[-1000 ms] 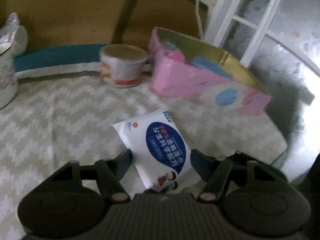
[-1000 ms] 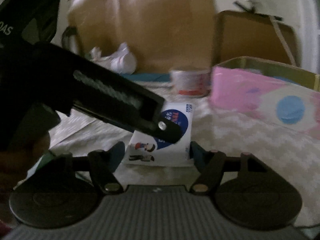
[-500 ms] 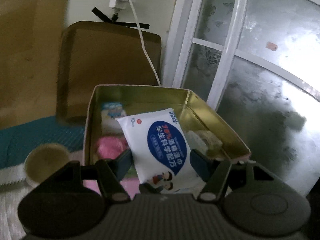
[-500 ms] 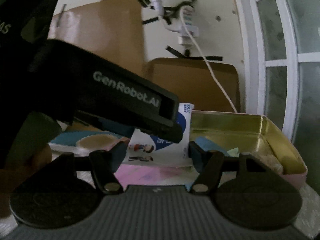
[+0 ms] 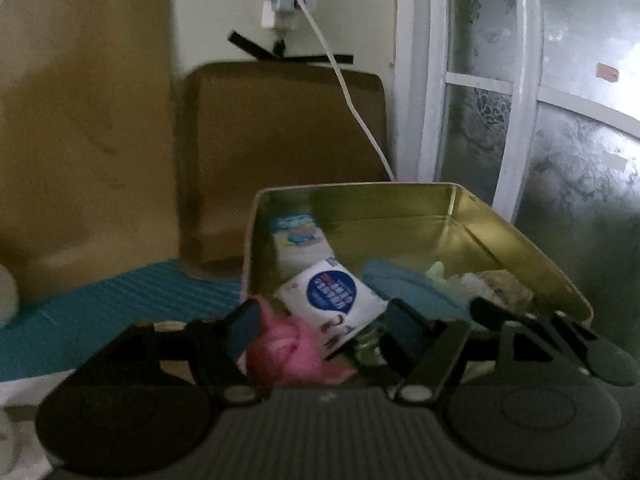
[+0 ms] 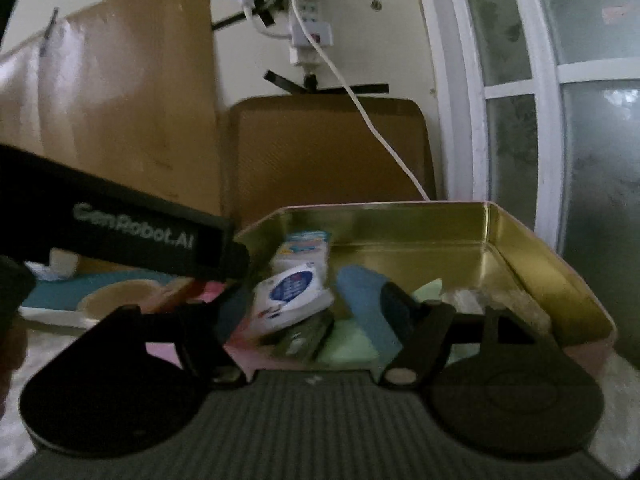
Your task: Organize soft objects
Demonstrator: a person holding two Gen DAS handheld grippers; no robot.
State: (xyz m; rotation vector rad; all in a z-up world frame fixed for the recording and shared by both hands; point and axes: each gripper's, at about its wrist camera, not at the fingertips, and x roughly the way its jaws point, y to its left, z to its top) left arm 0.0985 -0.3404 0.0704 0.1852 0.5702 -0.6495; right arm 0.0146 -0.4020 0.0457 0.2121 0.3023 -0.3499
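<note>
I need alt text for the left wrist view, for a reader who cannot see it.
A white and blue wipes pack lies inside an open gold-lined tin, past the left gripper, whose jaws have just opened. A pink soft item lies beside the pack.

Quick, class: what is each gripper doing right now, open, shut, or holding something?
Left gripper: open, jaws just widened, wipes pack dropped free into the tin.
Right gripper: open, jaws just widened, holding nothing.

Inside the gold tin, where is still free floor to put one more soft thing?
The gold tin is bare along its back wall and in the far right corner. Its near half is crowded: wipes packet, blue cloth, green pieces, pink item.
</note>
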